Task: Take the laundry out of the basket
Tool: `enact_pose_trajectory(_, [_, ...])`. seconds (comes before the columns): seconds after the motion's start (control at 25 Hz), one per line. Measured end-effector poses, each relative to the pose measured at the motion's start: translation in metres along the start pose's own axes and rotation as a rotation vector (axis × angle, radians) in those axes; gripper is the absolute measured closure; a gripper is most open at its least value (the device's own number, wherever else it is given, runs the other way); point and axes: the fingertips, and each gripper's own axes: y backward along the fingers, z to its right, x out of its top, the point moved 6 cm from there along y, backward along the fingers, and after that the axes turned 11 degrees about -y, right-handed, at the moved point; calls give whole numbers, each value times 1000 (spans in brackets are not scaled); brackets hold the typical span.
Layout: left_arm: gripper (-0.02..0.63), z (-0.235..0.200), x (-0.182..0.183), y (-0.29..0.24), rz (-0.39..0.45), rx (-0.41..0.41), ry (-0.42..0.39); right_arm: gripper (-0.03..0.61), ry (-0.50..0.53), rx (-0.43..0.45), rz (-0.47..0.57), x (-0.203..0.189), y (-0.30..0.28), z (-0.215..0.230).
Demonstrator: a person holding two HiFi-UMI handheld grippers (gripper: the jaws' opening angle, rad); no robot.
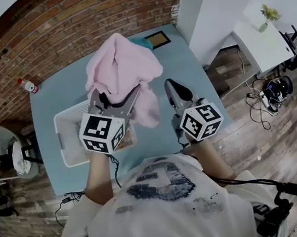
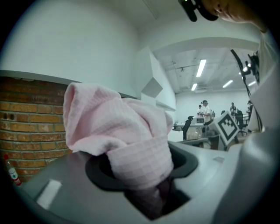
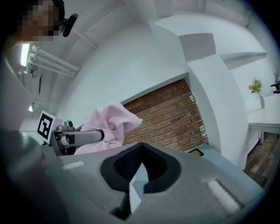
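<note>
Careful: your left gripper [image 1: 115, 101] fingers [image 1: 132, 97] pinch one fold of the pink towel [image 1: 121, 64], whose hanging weight could pull it free; your right gripper [image 1: 171, 83] fingers are closed, empty.

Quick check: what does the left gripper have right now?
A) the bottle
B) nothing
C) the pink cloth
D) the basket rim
C: the left gripper has its jaws clamped on the pink cloth, which hangs above the basket.
</note>
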Motion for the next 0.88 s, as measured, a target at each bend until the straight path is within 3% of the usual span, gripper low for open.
enact_pose_trajectory(0.48, [351, 43, 3, -81, 20, -61, 77, 581, -22, -60, 0, 26, 22, 75])
enact_pose_trajectory(0.88, [351, 84, -30, -132, -55, -116, 136, 580, -49, -139, 3, 28, 54, 127])
